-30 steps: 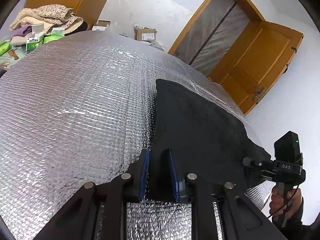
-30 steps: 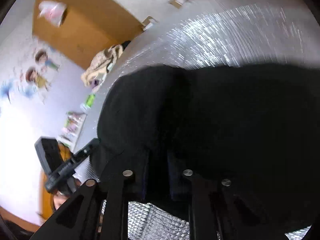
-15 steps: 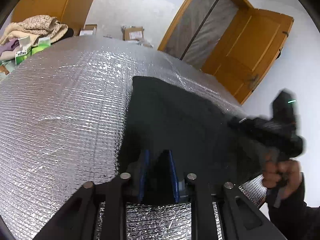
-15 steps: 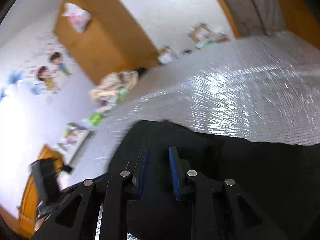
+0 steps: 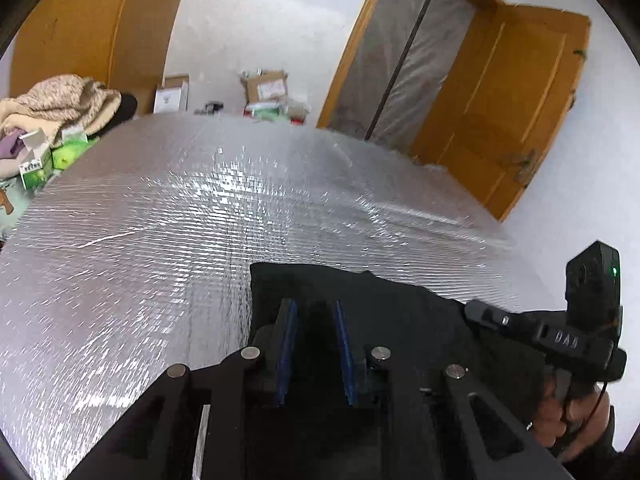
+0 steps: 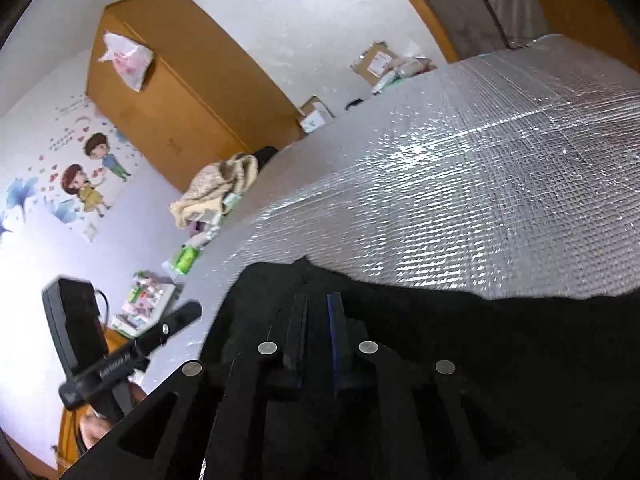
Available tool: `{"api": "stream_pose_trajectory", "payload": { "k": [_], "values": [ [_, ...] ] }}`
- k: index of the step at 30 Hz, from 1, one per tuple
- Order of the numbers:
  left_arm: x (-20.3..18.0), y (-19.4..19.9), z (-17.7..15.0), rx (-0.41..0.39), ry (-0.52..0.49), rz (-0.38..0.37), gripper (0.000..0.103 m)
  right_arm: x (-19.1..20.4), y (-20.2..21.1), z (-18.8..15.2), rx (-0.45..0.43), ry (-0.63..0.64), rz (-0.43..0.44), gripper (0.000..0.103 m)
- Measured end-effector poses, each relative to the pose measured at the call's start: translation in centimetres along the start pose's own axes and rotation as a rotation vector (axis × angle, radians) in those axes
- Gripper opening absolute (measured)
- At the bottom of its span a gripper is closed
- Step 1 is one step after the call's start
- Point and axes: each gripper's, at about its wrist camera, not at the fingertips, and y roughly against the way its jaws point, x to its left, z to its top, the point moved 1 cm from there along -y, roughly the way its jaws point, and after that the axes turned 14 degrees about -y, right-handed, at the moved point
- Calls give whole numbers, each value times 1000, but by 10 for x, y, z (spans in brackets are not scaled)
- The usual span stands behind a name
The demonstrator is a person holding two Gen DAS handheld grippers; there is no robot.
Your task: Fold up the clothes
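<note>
Draping limp and light between them, the black garment [image 5: 360, 300] is pinched along its near hem by the left gripper [image 5: 316, 344] and right gripper [image 6: 318, 340], so corners suit holding best.

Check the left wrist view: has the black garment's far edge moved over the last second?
Yes. The black garment now covers much less of the silver foil sheet; its far edge has drawn back toward the left gripper, away from the wooden door.
</note>
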Motion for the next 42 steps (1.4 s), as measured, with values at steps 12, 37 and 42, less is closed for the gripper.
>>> {"api": "stream_pose_trajectory", "payload": {
  "k": [12, 37, 42],
  "values": [
    [-5, 16, -38, 12, 30, -30, 19, 3, 30, -16, 0, 101, 47, 12],
    [0, 78, -91, -64, 71, 8, 26, 5, 57, -93, -35, 346, -33, 24],
    [16, 54, -91, -7, 157, -59, 34, 0, 52, -82, -23, 286, -45, 25]
  ]
}}
